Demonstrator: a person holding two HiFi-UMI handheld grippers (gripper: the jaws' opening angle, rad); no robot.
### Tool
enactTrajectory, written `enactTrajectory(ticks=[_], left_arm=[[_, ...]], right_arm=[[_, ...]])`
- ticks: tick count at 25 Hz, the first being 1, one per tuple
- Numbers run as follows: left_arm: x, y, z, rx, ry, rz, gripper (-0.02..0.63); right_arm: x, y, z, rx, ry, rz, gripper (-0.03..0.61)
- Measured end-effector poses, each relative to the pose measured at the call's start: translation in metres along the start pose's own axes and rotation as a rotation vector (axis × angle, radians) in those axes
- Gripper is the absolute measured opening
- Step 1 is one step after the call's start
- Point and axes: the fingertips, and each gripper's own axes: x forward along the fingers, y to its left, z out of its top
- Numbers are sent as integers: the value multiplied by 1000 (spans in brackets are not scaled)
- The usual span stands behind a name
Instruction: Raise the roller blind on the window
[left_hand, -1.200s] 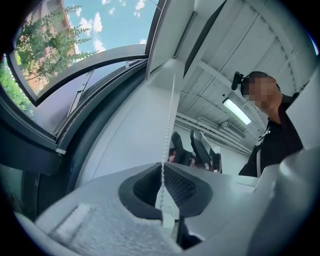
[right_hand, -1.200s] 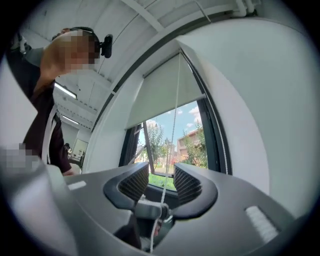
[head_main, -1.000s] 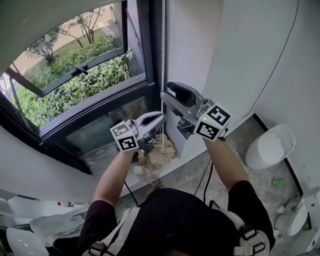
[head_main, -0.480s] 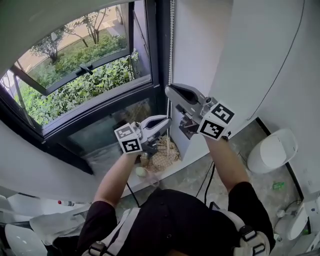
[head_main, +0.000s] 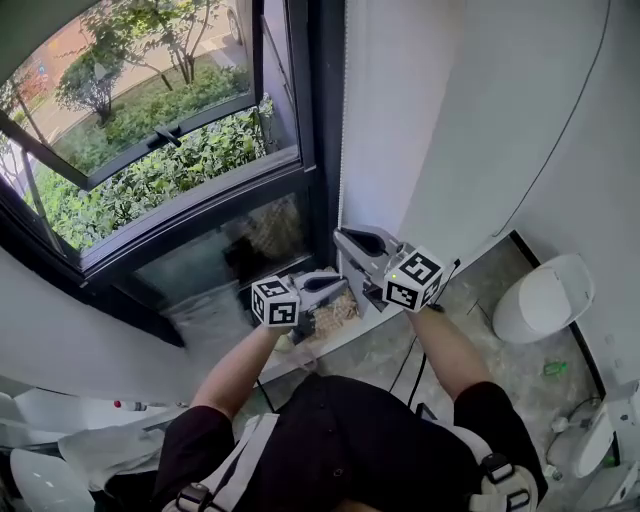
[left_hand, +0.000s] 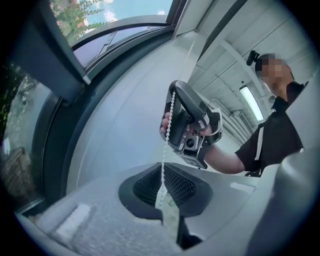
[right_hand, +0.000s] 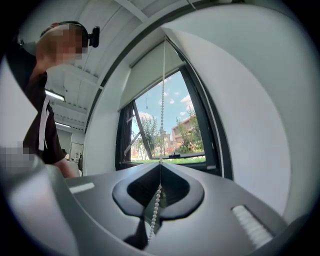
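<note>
Bead chain (head_main: 343, 120) hangs vertical beside the window frame (head_main: 322, 150), centre of frame; right gripper (head_main: 343, 238), jaws just now closing, pinches it, left gripper (head_main: 338, 283) pinches it just below, so the next pull likely runs straight down.

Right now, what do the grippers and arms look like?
Left gripper and right gripper: grey plastic, black jaw pads, a white cube with black square markers on each. Black short-sleeved shirt, black cable beside the right arm. Right jaws just closed on the bead chain.
</note>
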Motion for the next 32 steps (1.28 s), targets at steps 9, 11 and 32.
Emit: enactTrajectory(ticks=[9,11,32], left_arm=[[-29,0,4,88,21,11,152],[-40,-4,32,94,-48,11,160],[2,-131,273,427,-395,-252,139]], right_arm=[[-8,4,-28,38,53,11,8],[-9,6,-27,58,36,15,8],[-10,18,-27,48,36,33,8]])
